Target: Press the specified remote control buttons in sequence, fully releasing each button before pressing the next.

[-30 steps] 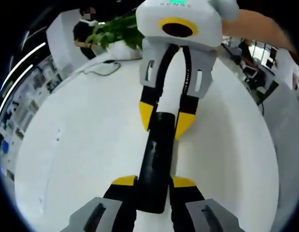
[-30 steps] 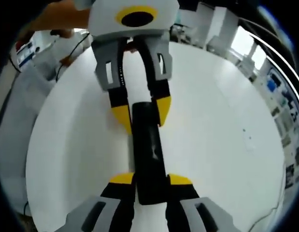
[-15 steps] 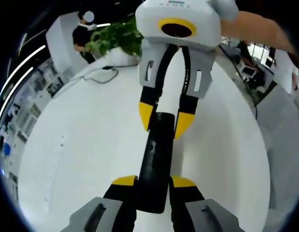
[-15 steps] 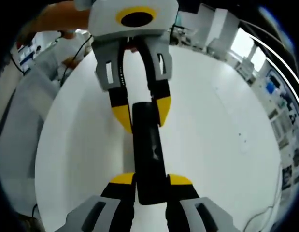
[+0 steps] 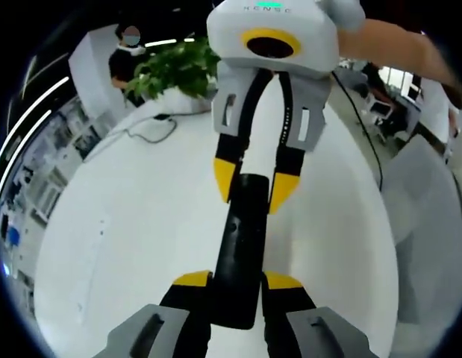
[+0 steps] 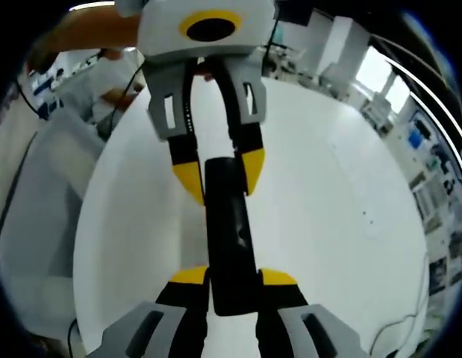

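Note:
A long black remote control [image 5: 242, 239] is held at both ends. In the left gripper view my left gripper [image 5: 238, 282] is shut on its near end, yellow fingertips [image 5: 193, 280] pressed against its sides. The right gripper [image 5: 254, 185] reaches in from the top, its yellow tips flanking the far end. In the right gripper view the same remote control [image 6: 229, 239] runs up from my right gripper [image 6: 233, 277], which is shut on it, to the left gripper [image 6: 219, 175] clamped on the other end. The button face is too dark to read.
Under the remote lies a round white table [image 5: 126, 224]. A green plant [image 5: 175, 63] and a dark cable [image 5: 152, 127] sit at its far edge, with a person [image 5: 126, 52] behind. Grey fabric [image 5: 425, 194] borders the right side. An arm [image 6: 89, 26] shows at the upper left.
The background has swung in both views, so the cameras have moved. Both grippers and the remote keep the same hold and spacing.

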Tool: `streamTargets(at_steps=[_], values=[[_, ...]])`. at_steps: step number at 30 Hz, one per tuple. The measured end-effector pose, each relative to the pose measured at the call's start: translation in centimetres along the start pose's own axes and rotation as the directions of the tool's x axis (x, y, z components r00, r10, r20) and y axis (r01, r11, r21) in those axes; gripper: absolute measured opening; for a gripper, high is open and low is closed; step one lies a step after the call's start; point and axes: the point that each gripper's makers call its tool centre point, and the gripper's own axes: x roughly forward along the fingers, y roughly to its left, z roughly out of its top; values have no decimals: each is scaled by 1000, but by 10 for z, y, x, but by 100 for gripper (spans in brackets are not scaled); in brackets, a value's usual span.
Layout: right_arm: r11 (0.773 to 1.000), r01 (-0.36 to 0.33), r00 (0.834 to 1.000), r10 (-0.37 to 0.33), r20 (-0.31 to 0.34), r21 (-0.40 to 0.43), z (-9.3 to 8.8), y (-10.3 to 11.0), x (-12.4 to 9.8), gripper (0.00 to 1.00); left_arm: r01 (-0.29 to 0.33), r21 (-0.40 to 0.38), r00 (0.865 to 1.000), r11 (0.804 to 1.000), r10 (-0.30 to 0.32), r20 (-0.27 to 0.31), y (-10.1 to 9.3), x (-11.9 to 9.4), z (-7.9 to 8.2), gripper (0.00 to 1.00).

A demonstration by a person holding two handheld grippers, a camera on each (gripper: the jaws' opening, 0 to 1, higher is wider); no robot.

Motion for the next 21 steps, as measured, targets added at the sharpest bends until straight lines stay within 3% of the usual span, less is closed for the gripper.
streamTargets(at_steps=[21], values=[[1000, 14, 1000, -14, 0, -23, 14, 47, -29, 21, -9, 12, 1000, 1000, 9, 13, -51, -35, 7, 24]])
